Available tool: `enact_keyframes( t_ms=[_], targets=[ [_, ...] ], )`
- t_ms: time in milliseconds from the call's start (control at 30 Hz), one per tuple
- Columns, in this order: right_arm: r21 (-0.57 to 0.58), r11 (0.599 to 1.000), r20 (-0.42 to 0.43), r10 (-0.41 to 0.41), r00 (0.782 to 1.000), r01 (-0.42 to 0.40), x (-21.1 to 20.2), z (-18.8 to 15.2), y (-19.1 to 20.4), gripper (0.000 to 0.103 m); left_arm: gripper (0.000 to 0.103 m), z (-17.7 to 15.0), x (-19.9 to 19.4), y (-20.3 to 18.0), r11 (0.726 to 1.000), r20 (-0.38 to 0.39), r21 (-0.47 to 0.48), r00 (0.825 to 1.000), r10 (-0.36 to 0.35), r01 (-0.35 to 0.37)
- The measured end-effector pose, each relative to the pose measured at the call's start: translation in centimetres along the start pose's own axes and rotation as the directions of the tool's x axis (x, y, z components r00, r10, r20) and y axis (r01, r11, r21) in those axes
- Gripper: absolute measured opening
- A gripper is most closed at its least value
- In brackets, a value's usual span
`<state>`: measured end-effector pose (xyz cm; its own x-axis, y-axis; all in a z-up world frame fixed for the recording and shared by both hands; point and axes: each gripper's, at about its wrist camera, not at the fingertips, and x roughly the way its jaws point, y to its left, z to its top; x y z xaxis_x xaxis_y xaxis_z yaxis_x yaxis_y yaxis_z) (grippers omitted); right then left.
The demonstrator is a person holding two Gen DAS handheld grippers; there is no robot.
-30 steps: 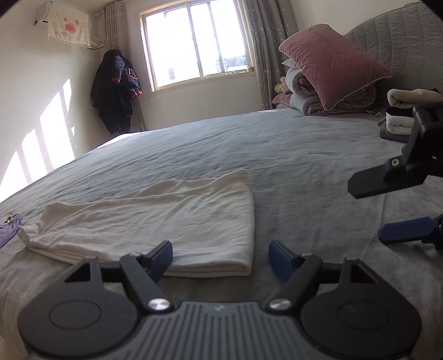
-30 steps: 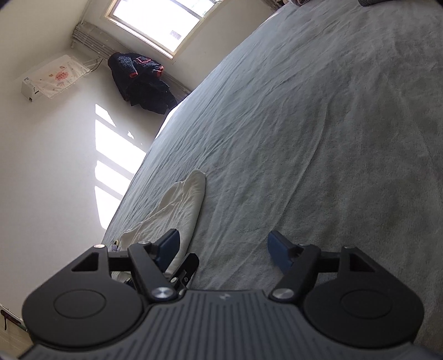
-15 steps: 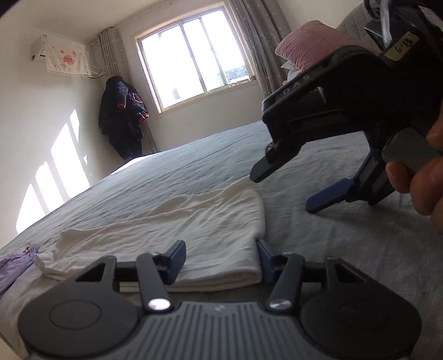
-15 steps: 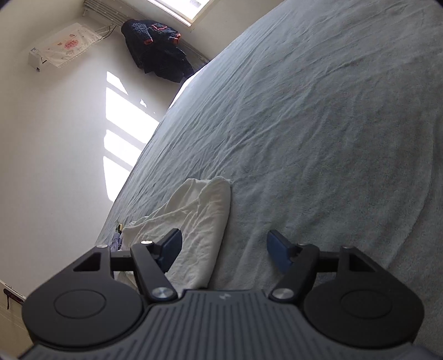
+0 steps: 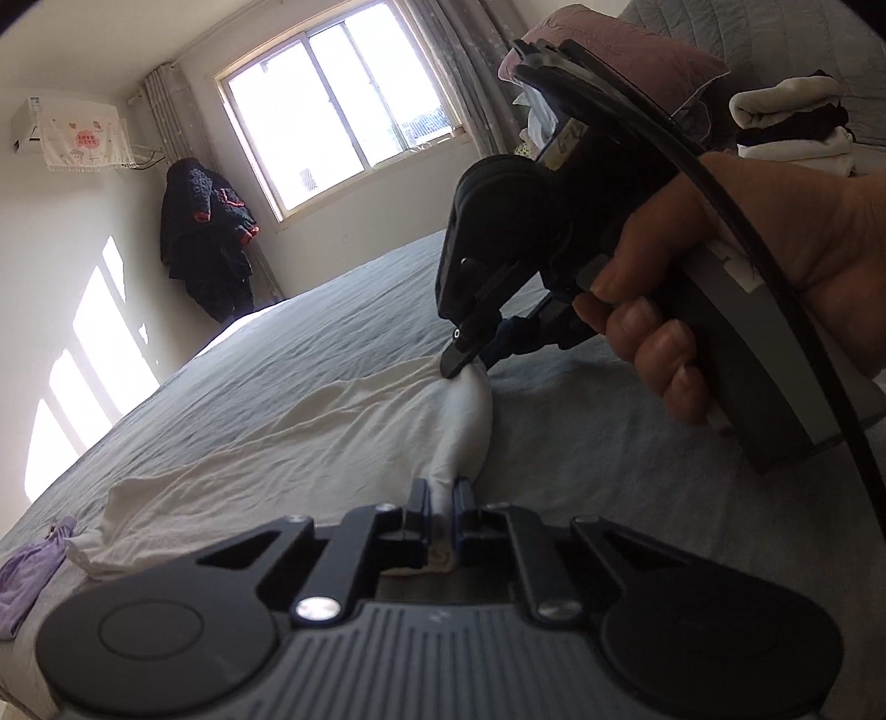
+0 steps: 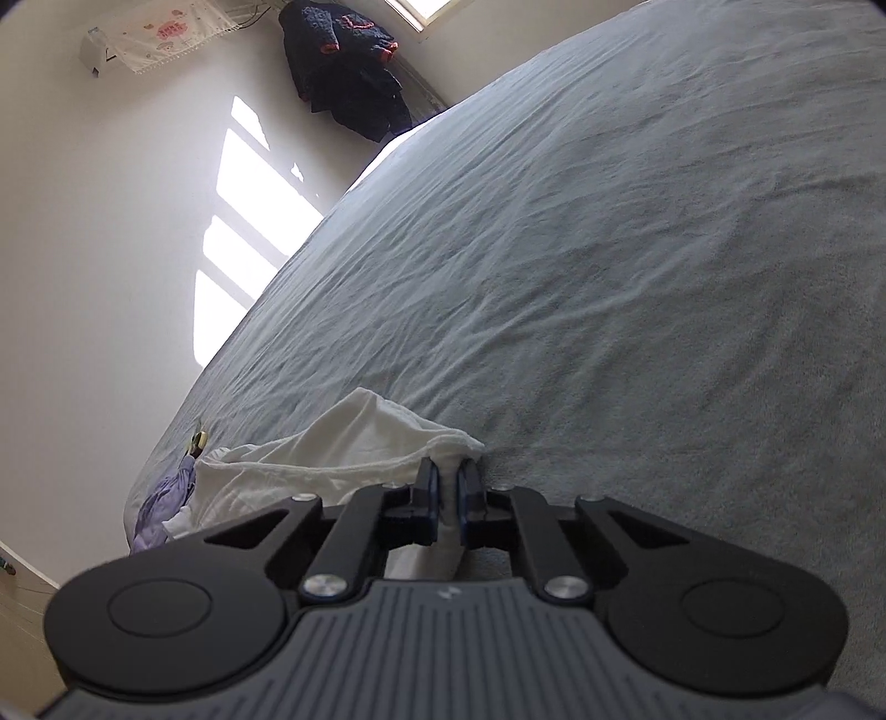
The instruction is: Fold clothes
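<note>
A white garment [image 5: 277, 443] lies folded flat on the grey bed [image 5: 609, 487]. In the left wrist view my left gripper [image 5: 441, 490] has its jaws closing on the garment's near right corner, with the cloth pinched between the pads. Further along the same right edge, my right gripper [image 5: 460, 368], held by a hand [image 5: 775, 249], pinches the far corner. The right wrist view shows that gripper [image 6: 448, 473] with jaws closing on a bunched fold of the white garment [image 6: 354, 443], which is lifted slightly into a peak.
A purple cloth [image 5: 27, 576] lies at the garment's left end, near the bed's edge [image 6: 166, 504]. Folded clothes [image 5: 792, 127] and a pink pillow [image 5: 637, 50] sit at the headboard. A dark jacket [image 5: 205, 243] hangs in the corner.
Both grippers went from open to pinched on the garment's right edge. The right gripper moved in from the right to the far corner; the cloth there is now pulled up.
</note>
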<state>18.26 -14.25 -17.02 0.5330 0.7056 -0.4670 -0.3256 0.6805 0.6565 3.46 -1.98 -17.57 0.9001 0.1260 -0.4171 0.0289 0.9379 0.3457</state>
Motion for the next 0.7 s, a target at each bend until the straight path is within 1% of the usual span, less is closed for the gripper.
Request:
enact_keyframes(
  t_ms=[67,133,233,400,567,700],
  targets=[
    [0.021,1.000,0.022,0.014,1.000,-0.015,-0.9,-0.1,-0.2,0.006,0.006,0.5,-0.3,0.5,0.998,-0.015,-0.056,1.000,-0.020,0.019],
    [0.051,0.998,0.033,0.024,0.999,-0.025,-1.7,0.1,-0.8,0.006,0.006,0.8,-0.3,0.6,0.996,-0.025,-0.089,0.999,-0.030,0.028],
    [0.082,0.996,0.036,0.018,0.999,-0.021,-3.2,-0.1,-1.9,0.005,0.006,1.2,-0.8,-0.1,0.995,-0.028,-0.093,0.999,-0.038,0.035],
    [0.116,0.993,0.053,-0.003,0.999,-0.003,-6.3,0.0,-3.4,0.005,0.006,2.3,-2.3,-2.2,0.991,-0.023,-0.100,0.996,-0.087,0.084],
    [0.128,0.991,0.068,-0.035,0.997,0.026,-9.9,0.3,-5.6,0.005,0.006,3.2,-3.3,-4.6,0.979,-0.024,-0.127,0.986,-0.164,0.160],
    [0.135,0.989,0.086,-0.068,0.994,0.056,-13.6,0.4,-7.6,0.005,0.006,3.7,-4.4,-7.5,0.966,-0.018,-0.128,0.974,-0.227,0.223]
  ],
)
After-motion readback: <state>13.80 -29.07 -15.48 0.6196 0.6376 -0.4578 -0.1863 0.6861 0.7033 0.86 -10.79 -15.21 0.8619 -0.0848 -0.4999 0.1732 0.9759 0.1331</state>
